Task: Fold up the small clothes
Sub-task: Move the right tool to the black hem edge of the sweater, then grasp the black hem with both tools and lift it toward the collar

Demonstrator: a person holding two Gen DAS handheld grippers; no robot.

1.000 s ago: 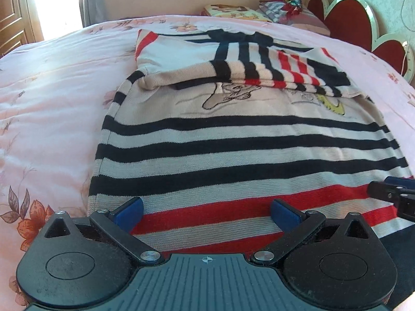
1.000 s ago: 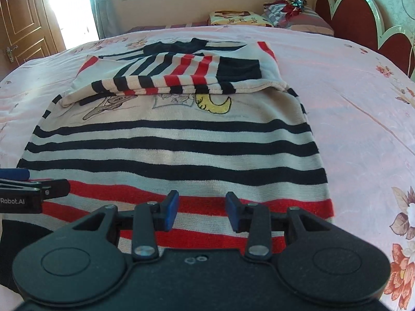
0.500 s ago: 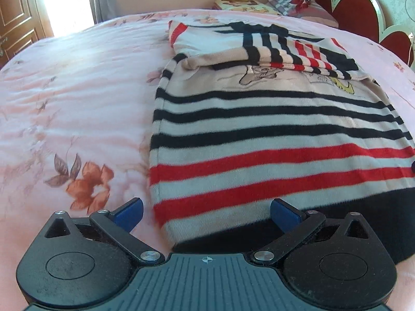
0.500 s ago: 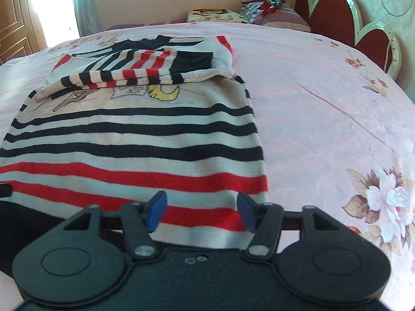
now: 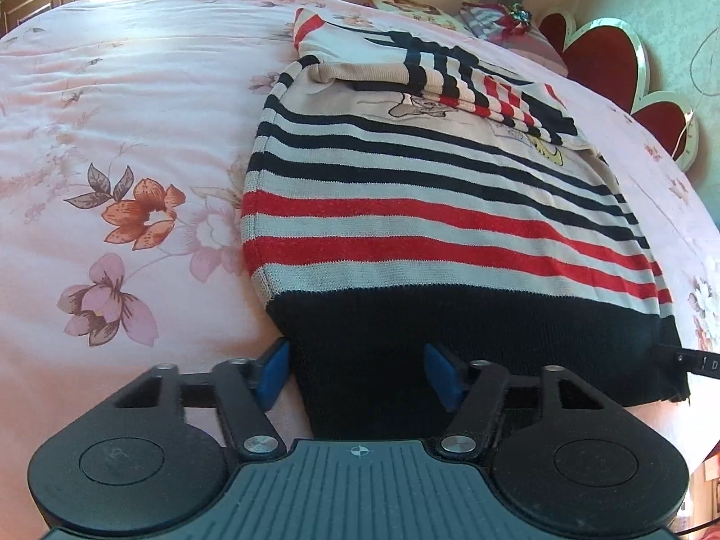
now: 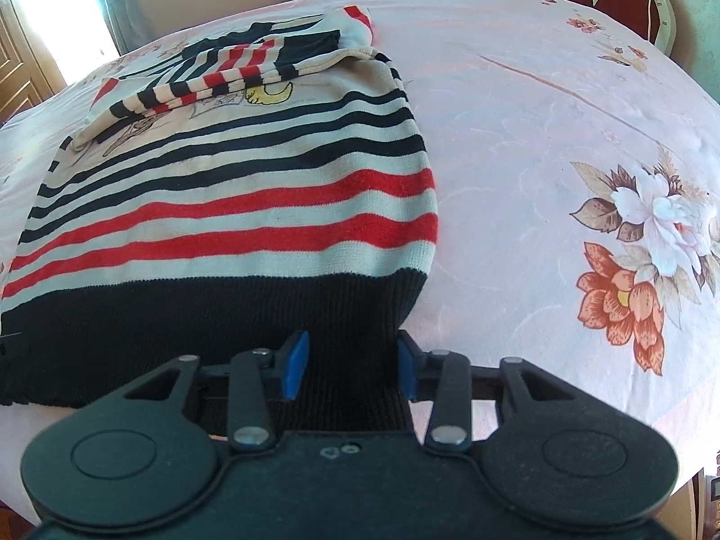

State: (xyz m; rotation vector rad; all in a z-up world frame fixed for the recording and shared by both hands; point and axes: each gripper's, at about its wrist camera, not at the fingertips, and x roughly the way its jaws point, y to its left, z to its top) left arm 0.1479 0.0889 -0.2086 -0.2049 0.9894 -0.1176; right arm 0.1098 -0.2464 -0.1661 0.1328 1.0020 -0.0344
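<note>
A small striped knit sweater (image 5: 432,207) lies flat on the pink floral bedspread (image 5: 112,126), sleeves folded across its chest. It also shows in the right wrist view (image 6: 234,207). Its black hem band faces me. My left gripper (image 5: 357,373) is open, its blue pads either side of the hem's left corner. My right gripper (image 6: 348,366) is open, its pads either side of the hem's right corner. The right gripper's tip shows at the right edge of the left wrist view (image 5: 702,362).
Pillows (image 5: 499,22) and a red heart-shaped headboard (image 5: 598,67) stand at the far end of the bed. A wooden door (image 6: 22,72) and a bright window are at the back left. Bedspread extends to both sides of the sweater.
Both grippers have pulled back from over the sweater's body to its black hem and spread apart to the two corners. The jaws now straddle the hem fabric.
</note>
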